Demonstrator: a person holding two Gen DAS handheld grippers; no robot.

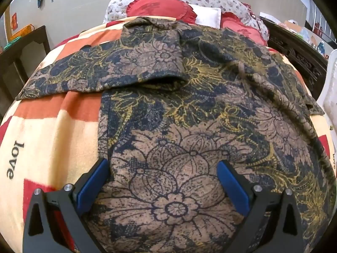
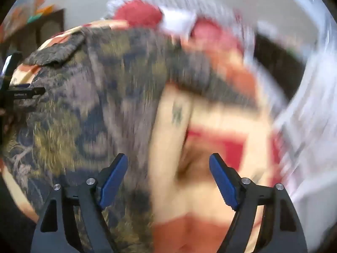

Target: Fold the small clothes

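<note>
floral top [image 1: 179, 126] spread on bed blanket [image 1: 52, 130] | left gripper [image 1: 163, 168] wide, empty | right gripper [image 2: 168, 162] wide, empty, blurred | pinch hem corners evenly, fold far.

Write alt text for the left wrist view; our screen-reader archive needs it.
The open left gripper hovers over a dark floral-print garment spread on a cream, orange and red blanket, one sleeve folded across it. Red pillows lie beyond.

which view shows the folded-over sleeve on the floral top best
The left wrist view: the sleeve lies sharp and whole, folded across the floral top on the blanket. The right wrist view is motion-blurred; the sleeve shows only as a smeared flap at upper left.
</note>
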